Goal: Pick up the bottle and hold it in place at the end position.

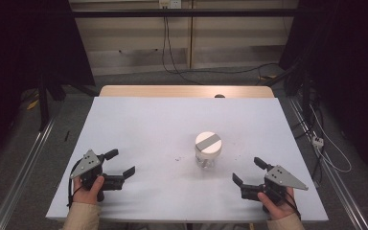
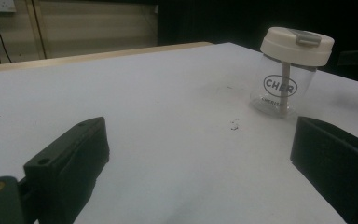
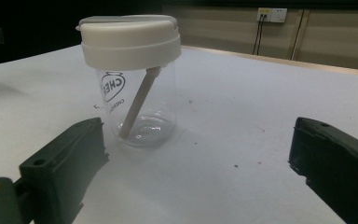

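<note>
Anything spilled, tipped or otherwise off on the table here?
Nothing serious. The lidded clear cup stands upright and looks empty, its straw leaning inside. A few dark specks dot the white table beside it. Both grippers, left and right, are open and apart from it.

White table [image 1: 139, 124]; lidded clear cup [image 1: 207, 149] upright, mid-table.

"CHER" printed on clear jar [image 2: 284, 79]
</note>
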A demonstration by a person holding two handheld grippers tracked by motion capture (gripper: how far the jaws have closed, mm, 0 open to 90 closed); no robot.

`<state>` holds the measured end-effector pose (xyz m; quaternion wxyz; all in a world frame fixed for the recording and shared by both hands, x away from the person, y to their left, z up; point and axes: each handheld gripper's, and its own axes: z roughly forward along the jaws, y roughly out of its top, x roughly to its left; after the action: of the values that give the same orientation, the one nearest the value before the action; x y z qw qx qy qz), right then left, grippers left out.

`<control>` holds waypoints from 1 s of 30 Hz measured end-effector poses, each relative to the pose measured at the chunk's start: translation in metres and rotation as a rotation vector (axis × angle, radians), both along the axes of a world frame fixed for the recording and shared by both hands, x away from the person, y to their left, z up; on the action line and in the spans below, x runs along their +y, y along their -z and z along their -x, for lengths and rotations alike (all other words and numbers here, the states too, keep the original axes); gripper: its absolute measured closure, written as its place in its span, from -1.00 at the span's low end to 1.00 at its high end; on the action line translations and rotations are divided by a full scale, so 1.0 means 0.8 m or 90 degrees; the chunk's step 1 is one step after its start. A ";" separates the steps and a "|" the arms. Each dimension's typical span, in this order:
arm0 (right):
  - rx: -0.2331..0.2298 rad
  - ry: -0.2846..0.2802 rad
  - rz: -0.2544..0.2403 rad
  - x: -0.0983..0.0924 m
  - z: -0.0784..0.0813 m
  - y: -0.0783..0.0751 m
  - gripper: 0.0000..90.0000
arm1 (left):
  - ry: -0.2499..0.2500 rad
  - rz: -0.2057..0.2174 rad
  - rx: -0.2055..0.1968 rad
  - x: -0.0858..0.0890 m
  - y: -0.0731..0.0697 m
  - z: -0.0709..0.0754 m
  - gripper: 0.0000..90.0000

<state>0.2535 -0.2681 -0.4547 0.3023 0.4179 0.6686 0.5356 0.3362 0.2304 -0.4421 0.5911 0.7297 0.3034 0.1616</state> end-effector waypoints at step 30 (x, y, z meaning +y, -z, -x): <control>0.010 -0.020 0.004 0.032 -0.032 -0.004 -0.92 | 0.003 -0.003 -0.006 -0.003 0.000 0.000 -0.91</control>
<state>0.2789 -0.2428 -0.4511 0.2902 0.4108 0.6788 0.5351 0.3364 0.2278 -0.4420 0.5913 0.7308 0.2988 0.1643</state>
